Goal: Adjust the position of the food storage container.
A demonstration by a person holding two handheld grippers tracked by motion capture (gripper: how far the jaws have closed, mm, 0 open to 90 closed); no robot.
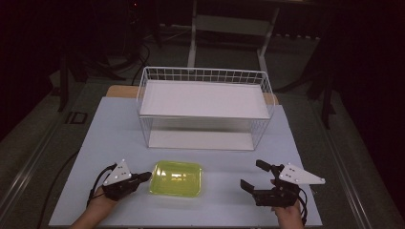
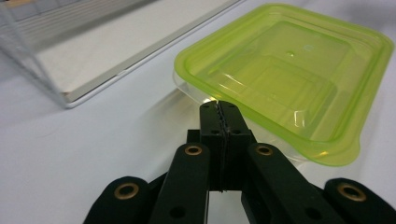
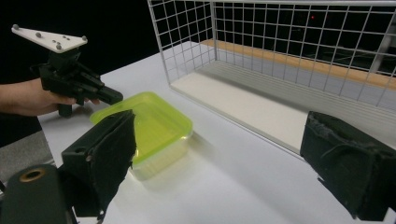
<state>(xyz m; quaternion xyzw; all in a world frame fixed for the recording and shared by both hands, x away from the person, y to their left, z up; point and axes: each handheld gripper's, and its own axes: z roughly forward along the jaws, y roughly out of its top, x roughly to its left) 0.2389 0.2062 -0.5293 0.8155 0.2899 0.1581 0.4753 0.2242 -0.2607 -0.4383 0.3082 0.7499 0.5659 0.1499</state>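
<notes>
Nearest the person, both forearms are cut off by the bottom edge of the high view, and the room beyond the table is too dark to make out. The left gripper (image 1: 144,177) is clenched: in the left gripper view its two black jaws press flat together with nothing between them, their tips (image 2: 218,106) right at the near rim of the container; whether they actually touch that rim cannot be told. The right gripper (image 1: 254,175) stands released, its padded jaws spread wide apart and holding nothing; in the right gripper view they frame the scene from either side, well short of the container. The yellow-green lidded plastic container (image 1: 175,178) lies flat on the white table (image 1: 224,162), just beside the left gripper's tips and well apart from the right gripper, roughly between the two. The lid is translucent, and what lies under it is hard to tell. Farther back stands a white wire basket (image 1: 205,76) with a white board as its floor, apart from the container and both grippers.
</notes>
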